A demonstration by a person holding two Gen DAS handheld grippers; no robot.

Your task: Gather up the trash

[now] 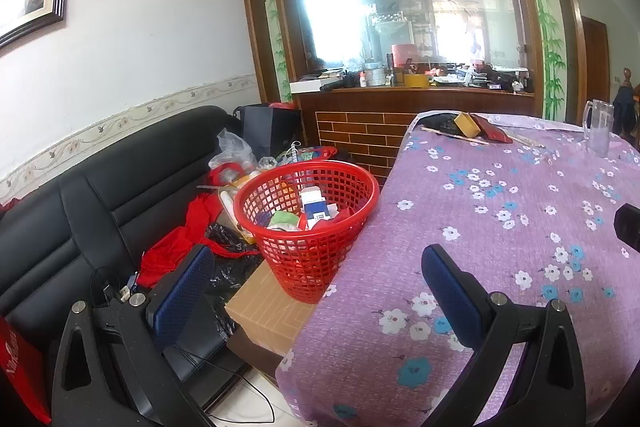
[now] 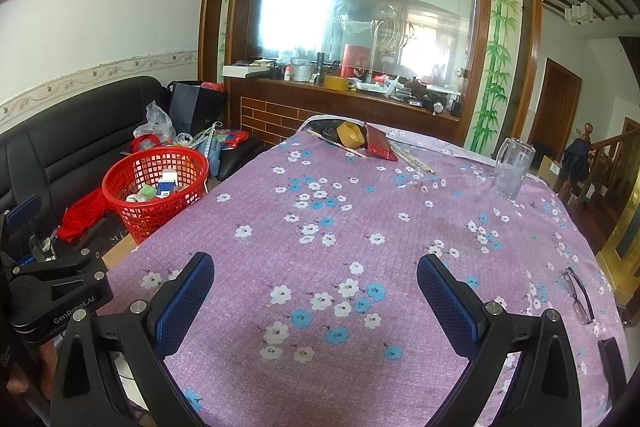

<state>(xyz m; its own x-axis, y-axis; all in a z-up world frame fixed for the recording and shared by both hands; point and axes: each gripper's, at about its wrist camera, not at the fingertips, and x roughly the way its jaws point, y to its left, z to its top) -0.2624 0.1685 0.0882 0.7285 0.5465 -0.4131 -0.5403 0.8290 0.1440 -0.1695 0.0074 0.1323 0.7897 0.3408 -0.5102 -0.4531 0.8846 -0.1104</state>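
Note:
A red mesh basket (image 1: 308, 227) holding boxes and wrappers stands on a cardboard box (image 1: 268, 311) beside the table's left edge; it also shows in the right wrist view (image 2: 158, 187). My left gripper (image 1: 316, 259) is open and empty, straddling the table edge in front of the basket. My right gripper (image 2: 316, 267) is open and empty above the purple flowered tablecloth (image 2: 360, 227). At the table's far end lie a yellow box (image 2: 350, 134), a red packet (image 2: 378, 143) and thin sticks (image 2: 336, 143). The left gripper's body (image 2: 52, 287) shows at the right view's left edge.
A glass pitcher (image 2: 512, 169) stands at the far right of the table, glasses (image 2: 578, 295) lie near its right edge. A black sofa (image 1: 100, 187) with bags, red cloth (image 1: 176, 243) and clutter sits left. A wooden counter with a mirror (image 2: 360, 99) is behind.

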